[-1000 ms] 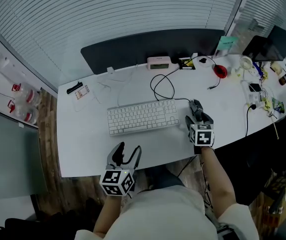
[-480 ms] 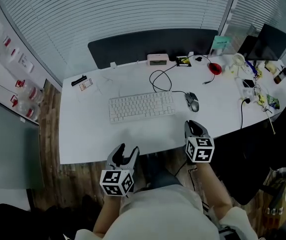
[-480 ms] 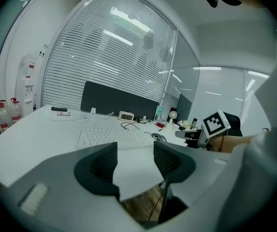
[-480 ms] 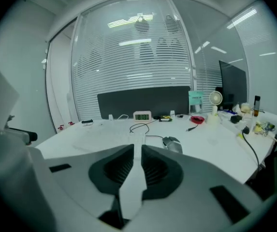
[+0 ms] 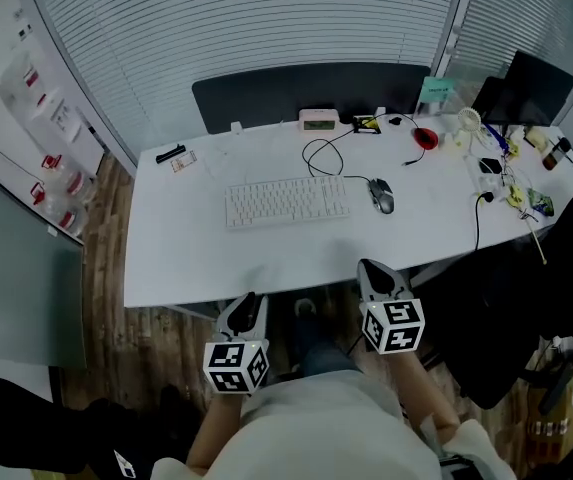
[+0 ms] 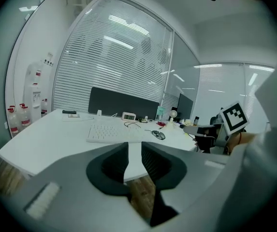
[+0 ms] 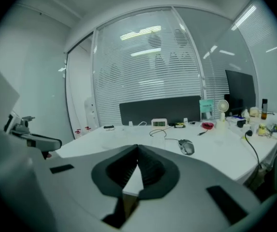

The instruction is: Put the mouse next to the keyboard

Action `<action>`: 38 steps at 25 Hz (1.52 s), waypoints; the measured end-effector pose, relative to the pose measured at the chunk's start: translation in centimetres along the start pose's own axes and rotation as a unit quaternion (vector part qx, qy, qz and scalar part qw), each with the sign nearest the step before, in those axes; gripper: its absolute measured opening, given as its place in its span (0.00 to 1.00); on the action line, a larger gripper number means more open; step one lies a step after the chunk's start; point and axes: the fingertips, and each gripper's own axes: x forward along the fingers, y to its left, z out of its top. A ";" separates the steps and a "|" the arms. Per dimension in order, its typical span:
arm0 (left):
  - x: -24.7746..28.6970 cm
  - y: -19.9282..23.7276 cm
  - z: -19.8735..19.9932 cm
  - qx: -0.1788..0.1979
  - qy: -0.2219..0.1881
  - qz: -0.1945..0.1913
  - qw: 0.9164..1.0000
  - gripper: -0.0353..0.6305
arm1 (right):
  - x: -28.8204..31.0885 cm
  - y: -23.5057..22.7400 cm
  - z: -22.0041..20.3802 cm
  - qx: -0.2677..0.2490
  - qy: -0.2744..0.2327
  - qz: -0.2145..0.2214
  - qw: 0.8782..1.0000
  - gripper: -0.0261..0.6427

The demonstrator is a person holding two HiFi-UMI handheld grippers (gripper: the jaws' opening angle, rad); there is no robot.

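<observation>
My left tongs (image 5: 247, 304) have pulled back off the counter (image 5: 196, 258). They have just been closing, and only a thin gap is left with nothing in it. The keyboard (image 5: 287, 201) lies in the middle. The mouse (image 5: 382, 195) now sits just beside its right end, let go. My right tongs (image 5: 374, 269) have backed away too and squeezed tight, empty. I think the job is done.

Rt-end desk clutter (image 5: 511, 193) too small, unclear
</observation>
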 end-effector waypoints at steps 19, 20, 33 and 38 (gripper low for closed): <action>-5.0 -1.8 -1.9 0.005 -0.014 0.021 1.000 0.07 | -6.6 6.3 -1.4 -0.034 -0.030 0.072 0.996 0.04; -5.1 -1.8 -2.0 0.005 -0.014 0.021 1.000 0.07 | -6.6 6.5 -1.4 -0.040 -0.030 0.075 0.996 0.04; -5.4 -2.2 -2.2 0.000 -0.013 0.009 1.000 0.07 | -6.7 6.9 -0.8 -0.029 -0.046 0.082 0.995 0.04; -5.3 -2.1 -1.9 -0.002 -0.013 0.005 1.000 0.07 | -6.4 6.9 -0.6 -0.026 -0.044 0.081 0.995 0.04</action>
